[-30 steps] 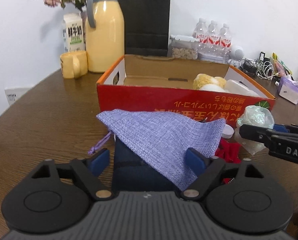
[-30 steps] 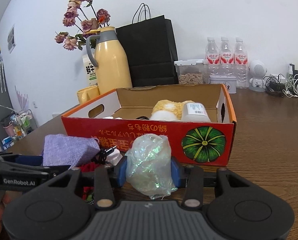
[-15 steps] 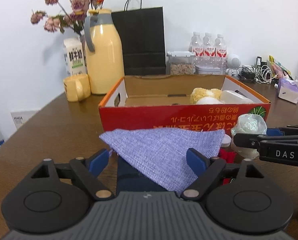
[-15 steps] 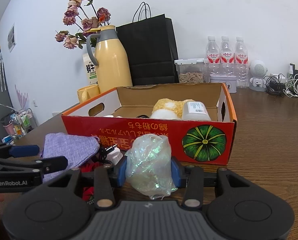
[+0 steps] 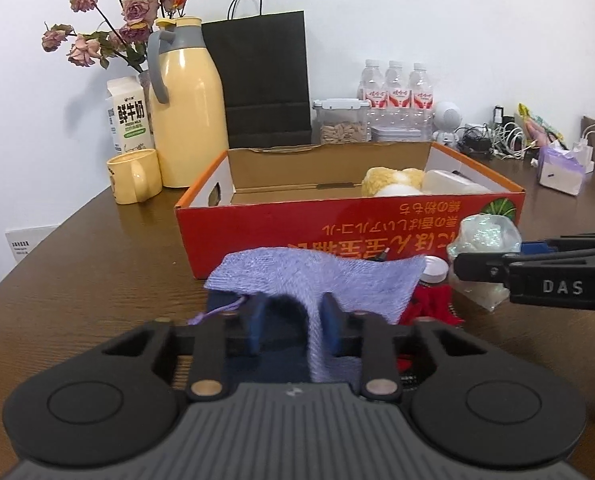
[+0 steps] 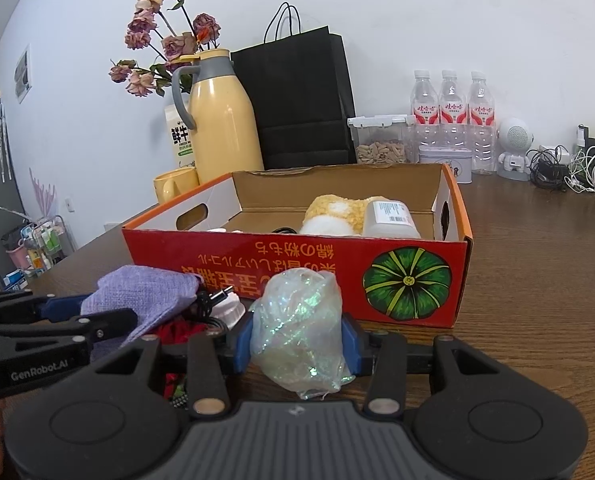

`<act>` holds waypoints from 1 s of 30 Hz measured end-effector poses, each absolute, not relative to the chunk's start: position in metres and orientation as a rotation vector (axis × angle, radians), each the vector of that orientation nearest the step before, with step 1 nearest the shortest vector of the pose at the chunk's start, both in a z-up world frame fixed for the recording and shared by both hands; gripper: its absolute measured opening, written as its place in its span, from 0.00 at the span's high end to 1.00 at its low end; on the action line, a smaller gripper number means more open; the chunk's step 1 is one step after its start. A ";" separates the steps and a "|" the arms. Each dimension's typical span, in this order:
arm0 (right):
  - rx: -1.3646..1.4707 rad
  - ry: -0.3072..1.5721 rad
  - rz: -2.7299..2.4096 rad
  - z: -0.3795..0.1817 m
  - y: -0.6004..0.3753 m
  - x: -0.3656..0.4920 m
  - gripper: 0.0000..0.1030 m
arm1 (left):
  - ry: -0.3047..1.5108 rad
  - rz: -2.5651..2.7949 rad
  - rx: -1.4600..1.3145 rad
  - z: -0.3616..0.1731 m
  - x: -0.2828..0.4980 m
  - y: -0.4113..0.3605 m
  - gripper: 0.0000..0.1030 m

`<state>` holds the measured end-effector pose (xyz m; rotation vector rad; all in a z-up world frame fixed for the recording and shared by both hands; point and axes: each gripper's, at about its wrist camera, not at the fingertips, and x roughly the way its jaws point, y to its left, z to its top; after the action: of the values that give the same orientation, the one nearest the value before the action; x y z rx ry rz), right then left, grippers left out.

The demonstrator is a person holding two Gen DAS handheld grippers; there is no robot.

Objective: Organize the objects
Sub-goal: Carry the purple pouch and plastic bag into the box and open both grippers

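Left wrist view: left gripper (image 5: 291,322) jaws closing around lilac burlap pouch (image 5: 325,276), gathering fabric for lift toward red cardboard box (image 5: 337,228). Right gripper (image 6: 297,344) clamped on iridescent plastic bag (image 6: 299,328), ready for boxing.

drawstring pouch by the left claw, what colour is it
Light purple woven pouch, clearest in the left wrist view.

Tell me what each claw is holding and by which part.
Right claw: iridescent plastic bag, gripped across its middle. Left claw: closing on the purple pouch at its near edge.
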<state>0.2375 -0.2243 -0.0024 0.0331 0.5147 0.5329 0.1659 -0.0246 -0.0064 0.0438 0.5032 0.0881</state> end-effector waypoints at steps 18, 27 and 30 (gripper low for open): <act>0.006 0.442 0.549 0.021 -0.215 0.234 0.59 | 0.338 -0.045 -0.013 0.053 0.161 -0.016 0.96; -0.048 0.353 0.545 0.061 -0.175 0.266 0.59 | 0.241 -0.105 0.002 0.091 0.215 -0.005 0.96; -0.042 0.357 0.524 0.065 -0.159 0.287 0.59 | 0.274 -0.080 -0.015 0.086 0.251 0.004 0.96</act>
<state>0.2871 -0.1590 0.0649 -0.0422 0.3570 0.5239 0.2505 0.0042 0.0863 -0.0149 0.2743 -0.0799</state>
